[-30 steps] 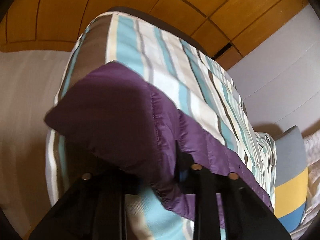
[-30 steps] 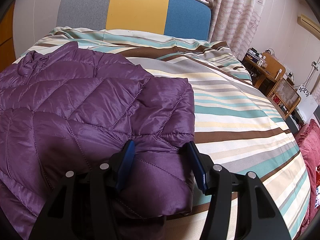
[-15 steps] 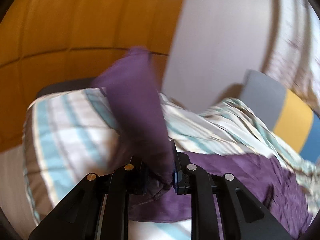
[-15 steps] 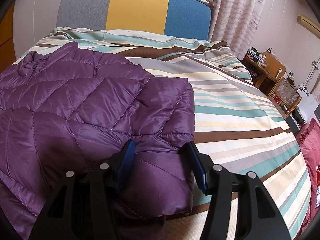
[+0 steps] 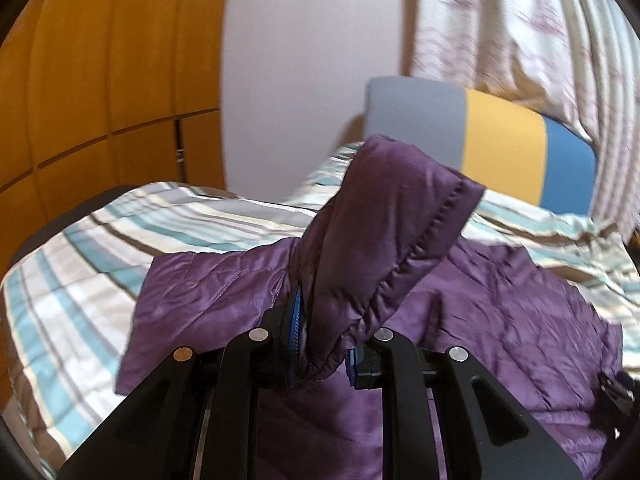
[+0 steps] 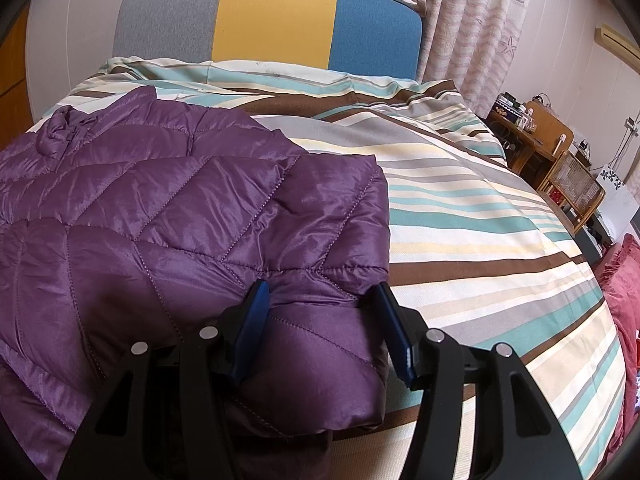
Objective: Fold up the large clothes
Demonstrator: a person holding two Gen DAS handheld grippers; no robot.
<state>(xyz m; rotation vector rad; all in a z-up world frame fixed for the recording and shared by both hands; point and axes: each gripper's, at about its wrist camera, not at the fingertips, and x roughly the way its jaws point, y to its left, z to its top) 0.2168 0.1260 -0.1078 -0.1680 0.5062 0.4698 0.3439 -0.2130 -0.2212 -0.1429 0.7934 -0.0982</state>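
Note:
A purple quilted jacket [image 6: 180, 220] lies spread on the striped bed cover [image 6: 460, 208]. In the left wrist view my left gripper [image 5: 324, 344] is shut on the jacket's sleeve [image 5: 384, 232]. The sleeve end stands up above the jacket body [image 5: 500, 320], its stitched cuff uppermost. In the right wrist view my right gripper [image 6: 324, 320] sits at the jacket's near right corner. Its blue pads [image 6: 256, 320] press on a thick folded bulge of the fabric, with the jaws about half apart.
A grey, yellow and blue headboard [image 6: 276, 20] closes the far end of the bed, with a patterned curtain [image 6: 472, 20] beside it. Wooden furniture [image 6: 560, 148] and a red cushion [image 6: 624, 300] stand to the right. An orange wooden wardrobe [image 5: 100, 60] is on the left.
My left gripper has swung from the bed's side over the jacket, rolling upright and lifting the sleeve with it. The right gripper and the jacket corner in it have stayed still.

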